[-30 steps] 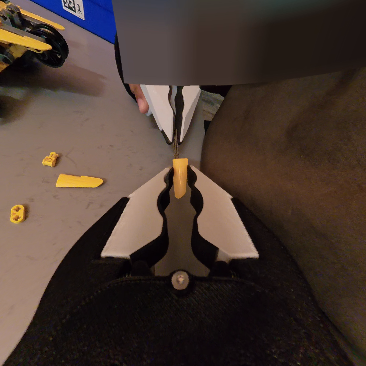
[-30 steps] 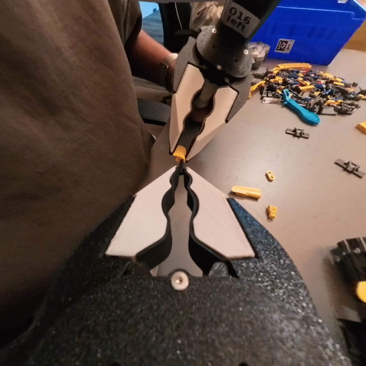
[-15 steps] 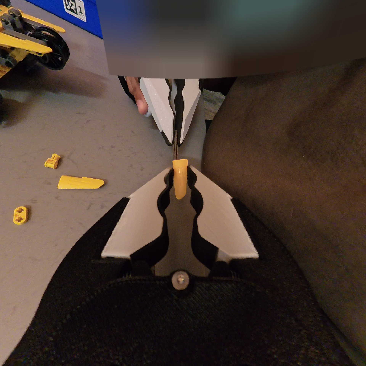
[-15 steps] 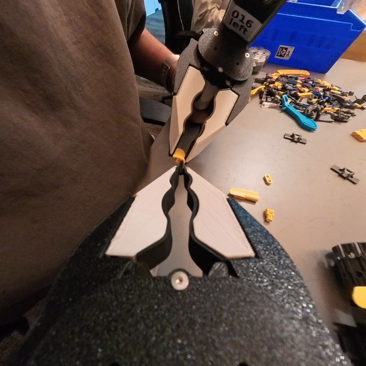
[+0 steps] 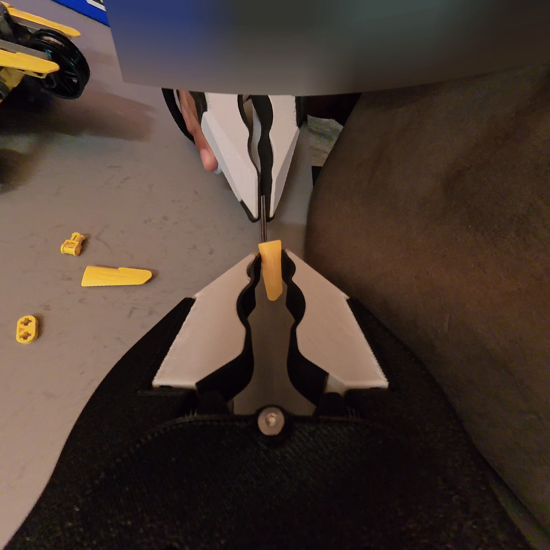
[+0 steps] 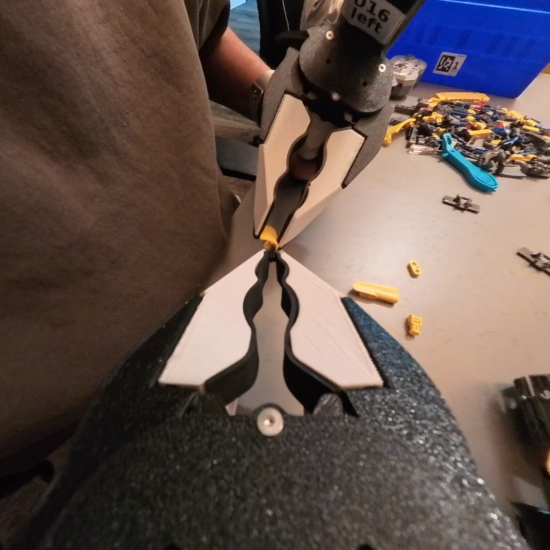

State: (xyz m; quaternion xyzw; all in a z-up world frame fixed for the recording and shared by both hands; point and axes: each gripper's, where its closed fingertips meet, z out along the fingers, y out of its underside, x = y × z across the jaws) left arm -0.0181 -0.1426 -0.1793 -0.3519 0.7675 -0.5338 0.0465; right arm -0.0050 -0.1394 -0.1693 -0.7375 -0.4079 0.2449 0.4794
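My left gripper [image 5: 270, 255] is shut on a small yellow wedge-shaped piece [image 5: 271, 269], held tip to tip with my right gripper. My right gripper [image 6: 271, 255] is shut on a thin black axle [image 5: 262, 218]. The axle's end meets the top of the yellow piece. In the right wrist view the left gripper [image 6: 269, 238] comes down from above with the yellow piece [image 6: 268, 232] between its tips. In the left wrist view the right gripper [image 5: 262, 215] points toward me. Both are held above the grey table [image 5: 125, 190], close to a person's brown shirt [image 6: 98, 166].
A yellow panel [image 5: 116, 276], a yellow connector [image 5: 72, 240] and a yellow two-hole link [image 5: 27, 329] lie on the table. A yellow and black wheeled model [image 5: 44, 59] stands far left. A pile of loose parts [image 6: 476, 131], a teal tool [image 6: 467, 166] and a blue bin [image 6: 482, 44] lie beyond. The grippers are tip to tip, or close to it.
Both grippers have stayed tip to tip and shut. The views have shifted slightly; more of the black axle shows between the tips in the left wrist view.
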